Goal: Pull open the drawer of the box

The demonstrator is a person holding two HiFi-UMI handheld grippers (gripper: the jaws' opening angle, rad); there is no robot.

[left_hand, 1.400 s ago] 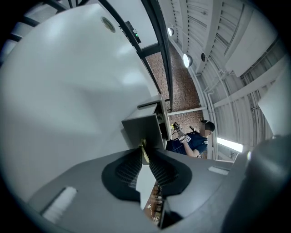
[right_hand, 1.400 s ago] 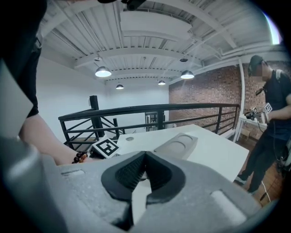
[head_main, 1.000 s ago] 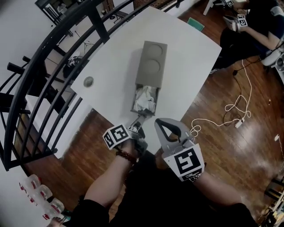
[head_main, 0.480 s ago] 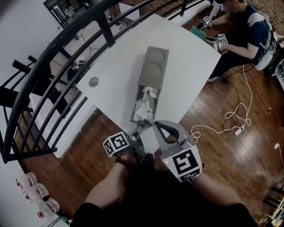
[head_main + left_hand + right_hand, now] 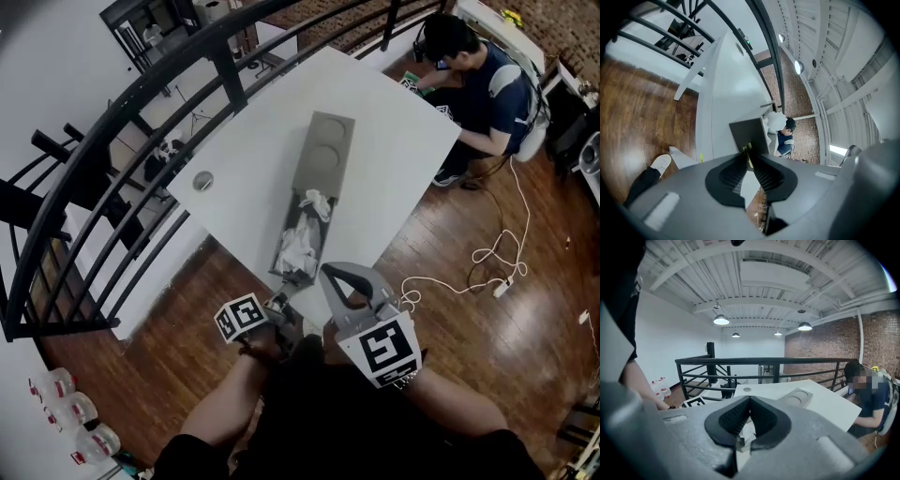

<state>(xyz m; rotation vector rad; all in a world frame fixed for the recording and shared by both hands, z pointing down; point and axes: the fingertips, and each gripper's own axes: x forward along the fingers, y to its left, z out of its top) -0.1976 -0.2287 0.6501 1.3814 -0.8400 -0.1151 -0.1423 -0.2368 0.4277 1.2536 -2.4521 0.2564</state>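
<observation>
Left gripper view: left hand-held gripper [image 5: 749,157] pinching the small pull tab [image 5: 747,149] on the drawer [image 5: 748,133] front, just ahead of its jaws. The box [image 5: 323,150] lies beyond on the surface [image 5: 244,159]. Right hand-held gripper [image 5: 750,401] is beside it, pressed together and empty. Advice: pull straight back along the box's length, level. The unbraced box may slide.

Wood floor [image 5: 487,319], black railing [image 5: 764,361], white table [image 5: 253,141], brick wall [image 5: 825,341], white ceiling [image 5: 759,273] w/ pendant lamps [image 5: 721,320].

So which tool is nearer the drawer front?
Left. The left tool grips the drawer at its front; the right tool, shut, hovers beside it, touching nothing.
</observation>
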